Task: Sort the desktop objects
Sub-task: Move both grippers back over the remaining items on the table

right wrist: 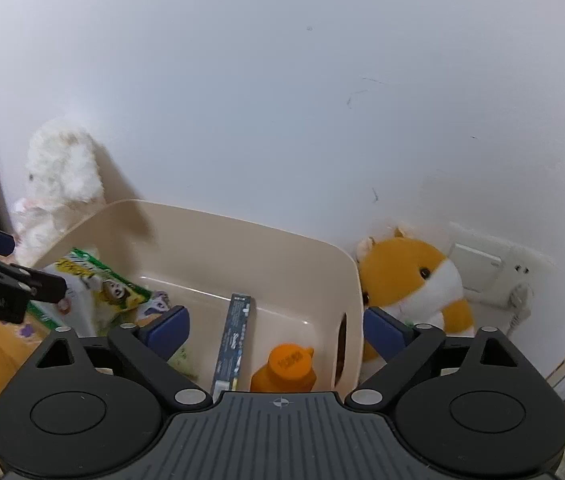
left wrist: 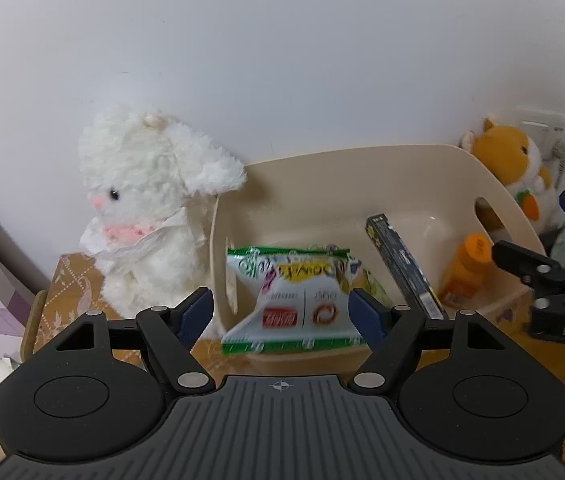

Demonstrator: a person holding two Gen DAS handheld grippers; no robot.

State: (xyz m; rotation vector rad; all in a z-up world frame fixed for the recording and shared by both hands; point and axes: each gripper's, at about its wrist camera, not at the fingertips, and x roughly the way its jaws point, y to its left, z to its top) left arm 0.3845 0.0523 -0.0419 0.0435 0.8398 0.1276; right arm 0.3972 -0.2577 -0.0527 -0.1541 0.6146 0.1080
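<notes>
A cream plastic bin (left wrist: pixel 362 168) stands against the wall. In it lie a green-and-white snack packet (left wrist: pixel 294 300), a dark slim box (left wrist: pixel 402 264) and an orange bottle (left wrist: pixel 466 268). My left gripper (left wrist: pixel 282 312) is open, its blue pads either side of the packet, which hangs over the bin's near rim. My right gripper (right wrist: pixel 276 330) is open and empty above the bin's (right wrist: pixel 242 236) right half, over the slim box (right wrist: pixel 234 336) and the orange bottle (right wrist: pixel 286 368). The packet (right wrist: pixel 94 284) shows at the left of the right wrist view.
A white plush rabbit (left wrist: pixel 150 208) sits left of the bin on a patterned wooden tabletop (left wrist: pixel 70 292). An orange hamster plush (right wrist: pixel 414 280) sits right of the bin by a wall socket (right wrist: pixel 494 272). The white wall is close behind.
</notes>
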